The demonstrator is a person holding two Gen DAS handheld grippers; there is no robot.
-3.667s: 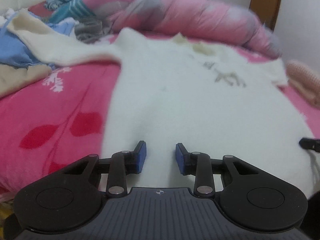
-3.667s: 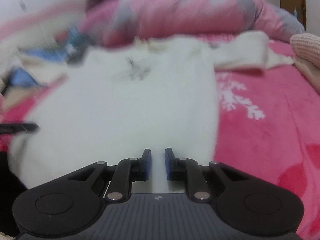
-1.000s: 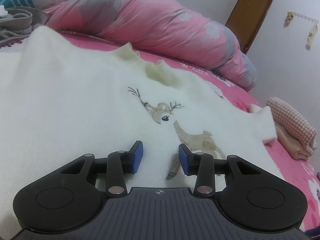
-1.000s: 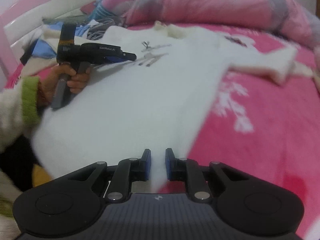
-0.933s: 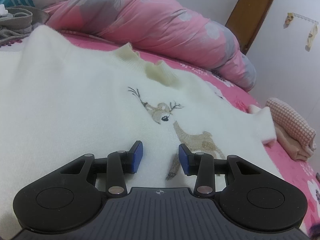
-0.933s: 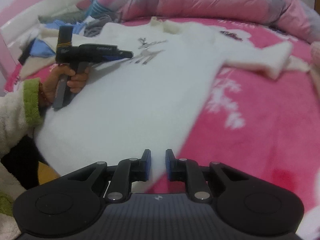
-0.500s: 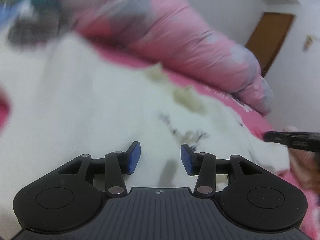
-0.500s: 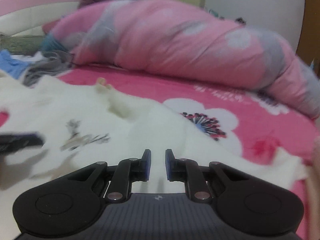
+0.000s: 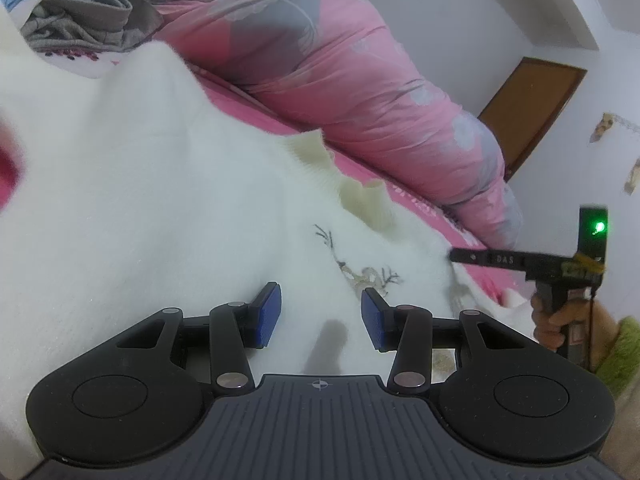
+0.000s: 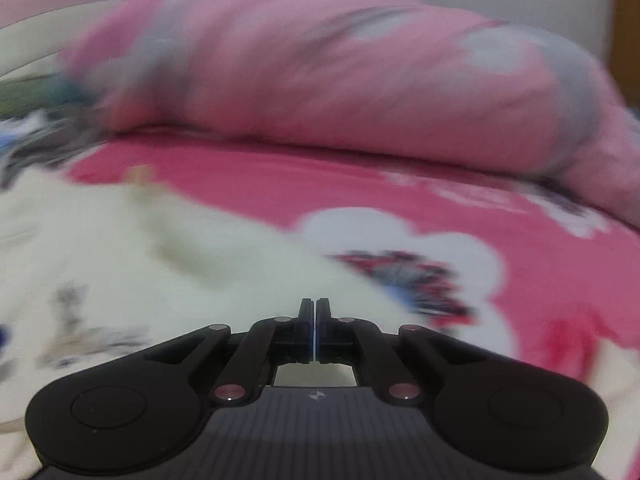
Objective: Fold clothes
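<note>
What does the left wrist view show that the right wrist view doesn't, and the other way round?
Only the left wrist view shows the brown door, the grey clothes pile, the hand holding the right hand-held gripper at the sweater's far edge, and the left hand-held gripper open above the fabric. Only the right wrist view shows the white flower print on the bedspread and the right gripper's jaws shut; whether they pinch fabric is unclear. Both show the white sweater, its deer embroidery and the pink duvet.

You're in a home bedroom: bed (image 9: 404, 194) in pink floral sheet, rolled pink duvet (image 9: 360, 80) far, wooden door (image 9: 532, 108) right.
</note>
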